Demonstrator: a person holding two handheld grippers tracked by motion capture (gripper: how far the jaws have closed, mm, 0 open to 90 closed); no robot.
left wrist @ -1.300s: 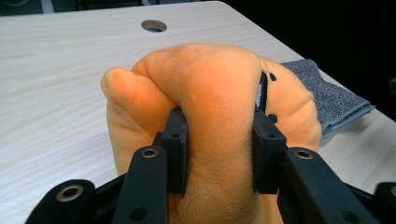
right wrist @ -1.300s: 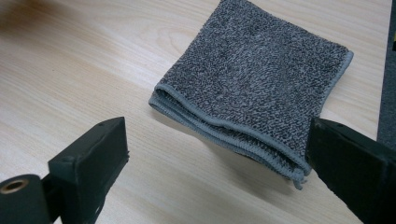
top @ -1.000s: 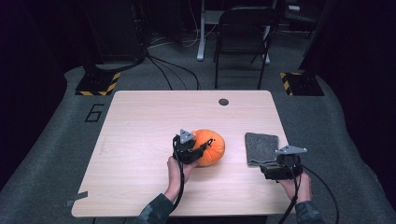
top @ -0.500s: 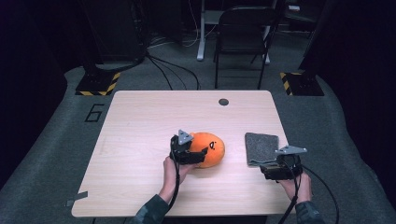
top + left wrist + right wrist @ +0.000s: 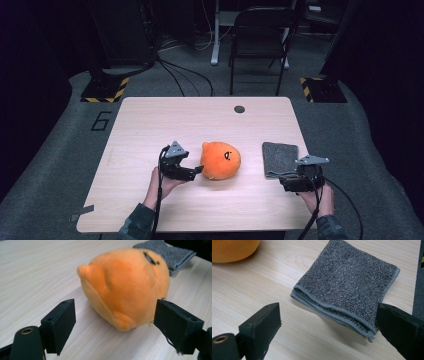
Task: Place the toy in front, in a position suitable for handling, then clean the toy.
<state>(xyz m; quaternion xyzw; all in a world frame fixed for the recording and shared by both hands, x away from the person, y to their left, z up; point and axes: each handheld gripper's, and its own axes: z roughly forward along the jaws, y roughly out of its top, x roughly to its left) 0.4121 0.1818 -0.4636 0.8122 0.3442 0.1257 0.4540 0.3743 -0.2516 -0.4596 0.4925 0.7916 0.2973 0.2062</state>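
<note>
Compared with 1 second ago: left gripper (image 5: 196, 171) pulled back off the orange plush toy (image 5: 220, 160) toward the counter's left edge, jaws just opened, nothing clamped between them now. Toy turned a little, its stitched face now pointing up and to the right. Right gripper (image 5: 282, 183) unmoved near the counter's front right corner.

Now: toy lying near the middle of the counter (image 5: 150, 125), just ahead of the left gripper's tips. In the left gripper view, jaws spread wide on either side of the toy's near end (image 5: 125, 287), pads clear of the fabric. Right gripper's jaws wide apart too, holding nothing, with the folded grey cloth (image 5: 349, 282) lying just beyond them, close to the right edge.
</note>
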